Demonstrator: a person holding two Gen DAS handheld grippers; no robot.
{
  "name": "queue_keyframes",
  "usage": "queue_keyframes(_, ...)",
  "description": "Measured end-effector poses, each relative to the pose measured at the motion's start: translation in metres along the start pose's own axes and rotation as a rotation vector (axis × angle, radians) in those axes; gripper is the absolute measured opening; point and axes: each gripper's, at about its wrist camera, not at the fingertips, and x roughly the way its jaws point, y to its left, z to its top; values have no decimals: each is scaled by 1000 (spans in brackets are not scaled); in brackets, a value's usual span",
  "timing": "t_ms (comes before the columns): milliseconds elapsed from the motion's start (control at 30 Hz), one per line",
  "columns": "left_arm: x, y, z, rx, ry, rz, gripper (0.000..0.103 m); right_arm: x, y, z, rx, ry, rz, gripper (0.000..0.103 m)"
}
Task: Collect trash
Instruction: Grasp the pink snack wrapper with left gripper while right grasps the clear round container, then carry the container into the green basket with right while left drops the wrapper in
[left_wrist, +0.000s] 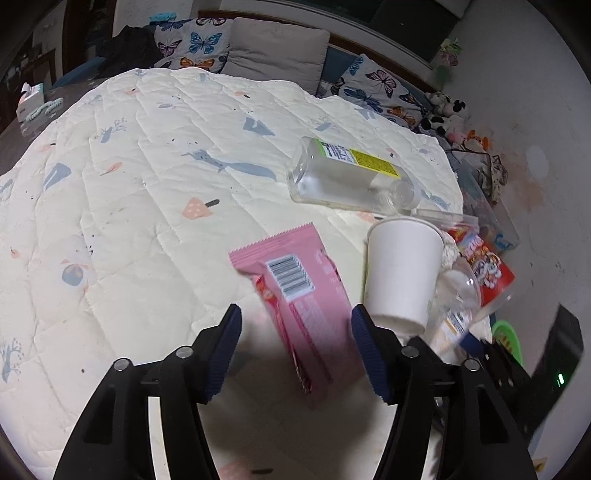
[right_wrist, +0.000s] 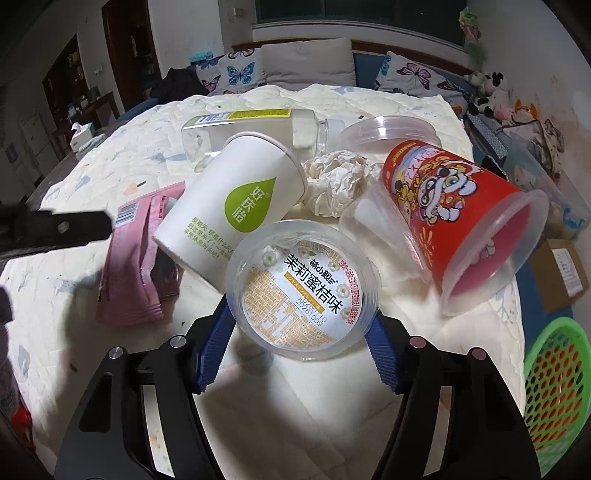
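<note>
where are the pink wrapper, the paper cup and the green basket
pink wrapper (left_wrist: 291, 295): left wrist view, near its barcode
paper cup (right_wrist: 236, 206): right wrist view, side wall by the green logo
green basket (right_wrist: 554, 387): right wrist view, mesh wall

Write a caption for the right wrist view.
Hand-held gripper closing around a clear tub among bed-top trash, green basket nearby.

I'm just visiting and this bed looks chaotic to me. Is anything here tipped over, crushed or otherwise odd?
Yes. On the quilt, the white paper cup, the red printed cup and the clear bottle all lie on their sides. A crumpled tissue sits between them, and a pink wrapper lies flat. Nothing looks spilled.
</note>
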Motion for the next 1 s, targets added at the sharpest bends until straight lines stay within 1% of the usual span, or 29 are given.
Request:
queue_keyframes(133,9,-4,8,-12,8,19,62,-15,-3,-6,9,-16,11,67)
queue_keyframes(233,16,-4,13,-34,23,19,62,-25,-9,-12,32,-24,26,67)
queue_keyframes(567,37,-5,17,-57,54,45,62,-56,-16,-28,72,-54,34,67)
queue_keyframes(733,45,-5,18,-68,71,46,62,-65,-19,-35,92,-62,33,67)
queue_keyframes(967,48,-8,20,-56,71,47,62,-71,-26,-45,125,-56,23,67)
queue_keyframes(1000,48,-9,20,-53,70,47,58,-73,-26,-46,128,-56,21,67)
